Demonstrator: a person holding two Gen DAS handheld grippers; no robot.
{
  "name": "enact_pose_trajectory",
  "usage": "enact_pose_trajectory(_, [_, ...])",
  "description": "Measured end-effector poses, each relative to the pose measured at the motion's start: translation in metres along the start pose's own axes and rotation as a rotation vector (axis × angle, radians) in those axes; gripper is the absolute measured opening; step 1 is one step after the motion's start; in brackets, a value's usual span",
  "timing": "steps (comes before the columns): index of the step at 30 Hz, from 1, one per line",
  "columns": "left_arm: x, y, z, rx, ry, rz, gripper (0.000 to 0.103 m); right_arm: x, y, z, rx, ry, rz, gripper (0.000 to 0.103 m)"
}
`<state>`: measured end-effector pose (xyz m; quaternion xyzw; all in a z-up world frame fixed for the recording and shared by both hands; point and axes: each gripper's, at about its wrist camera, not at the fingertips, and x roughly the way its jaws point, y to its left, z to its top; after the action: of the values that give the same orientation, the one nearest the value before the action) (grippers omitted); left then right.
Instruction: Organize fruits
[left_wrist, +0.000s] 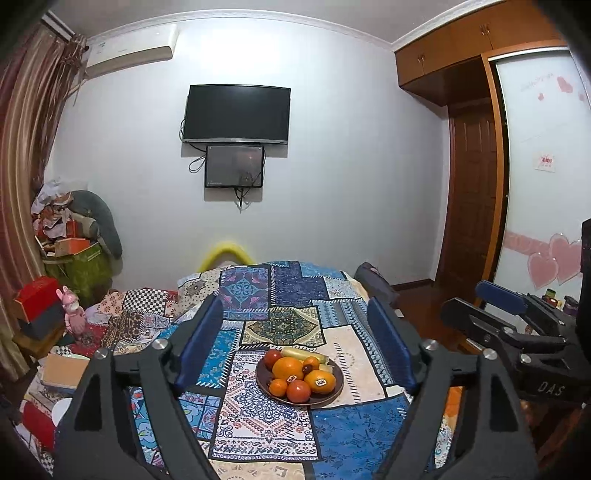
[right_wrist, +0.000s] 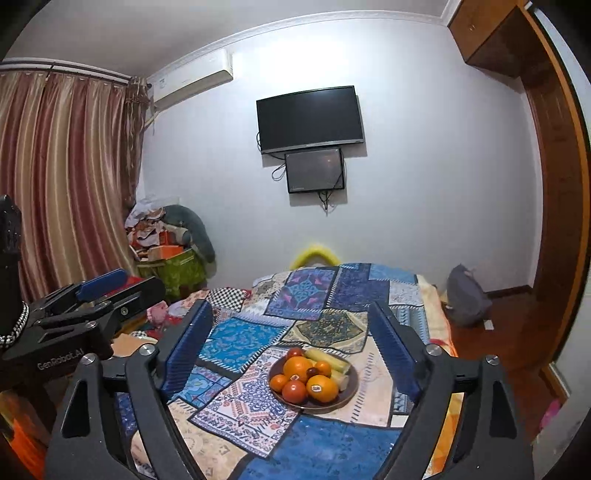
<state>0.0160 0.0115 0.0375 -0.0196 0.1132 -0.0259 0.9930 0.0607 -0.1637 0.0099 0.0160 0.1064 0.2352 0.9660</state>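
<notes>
We see a round dark brown plate (left_wrist: 334, 397) on the patchwork bedspread (left_wrist: 354, 435), piled with oranges (left_wrist: 287, 368), tomatoes (left_wrist: 298, 391) and pale corn cobs (left_wrist: 303, 354) lying crosswise. Our left gripper (left_wrist: 295, 343) and right gripper (right_wrist: 291, 343) gape wide, empty.

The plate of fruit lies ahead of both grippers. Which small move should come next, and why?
Probably bring the right gripper forward and down toward the plate. Both grippers are open and hold nothing, well short of the fruit. The plate rests on the patchwork cloth, piled with an orange, a tomato and more; nothing is sorted yet.
</notes>
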Motion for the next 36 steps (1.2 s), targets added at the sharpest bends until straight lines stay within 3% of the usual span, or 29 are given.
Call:
enact_pose_trajectory(10, [-0.005, 0.003, -0.005, -0.015, -0.021, 0.018, 0.100, -0.010, 0.002, -0.003, -0.011, -0.028, -0.047, 0.103])
enact_pose_trajectory(36, [0.001, 0.004, -0.011, -0.018, 0.004, 0.017, 0.103, -0.022, 0.002, -0.002, 0.004, -0.057, -0.086, 0.103])
